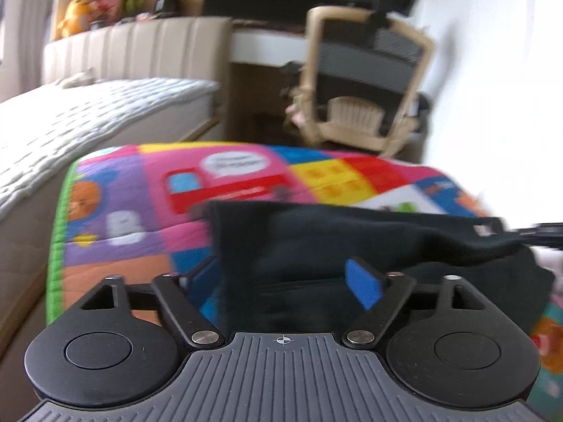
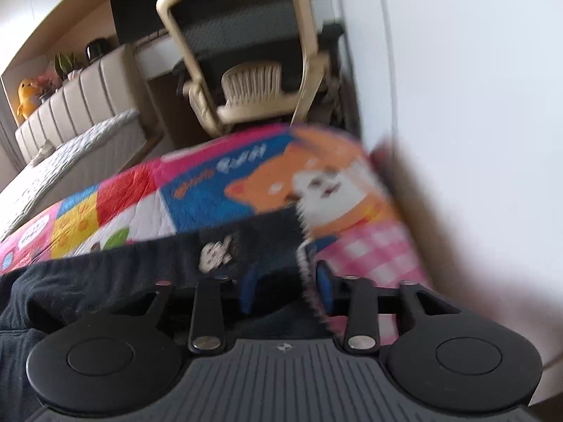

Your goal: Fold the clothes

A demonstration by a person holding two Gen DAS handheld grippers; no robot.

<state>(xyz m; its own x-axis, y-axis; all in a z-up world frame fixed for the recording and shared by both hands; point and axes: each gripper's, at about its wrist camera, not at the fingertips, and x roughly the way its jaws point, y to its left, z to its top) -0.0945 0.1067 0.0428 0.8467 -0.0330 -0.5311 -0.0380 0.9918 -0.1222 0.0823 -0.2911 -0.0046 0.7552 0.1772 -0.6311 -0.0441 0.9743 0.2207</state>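
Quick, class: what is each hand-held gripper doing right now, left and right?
Left hand-held gripper: open over the black garment, gripping nothing.
Right hand-held gripper: nearly closed on the black garment's zipper edge.

Both views ride low behind their own gripper fingers, tilted down and close over a dark garment (image 1: 316, 246) on a colourful play mat (image 1: 147, 190). The left wrist view faces a beige office chair (image 1: 366, 84) at 1 o'clock, a bed (image 1: 88, 116) at 10 o'clock. The right wrist view shares them: chair at 12 o'clock, bed at 9 o'clock, white wall (image 2: 475, 88) at 2 o'clock.
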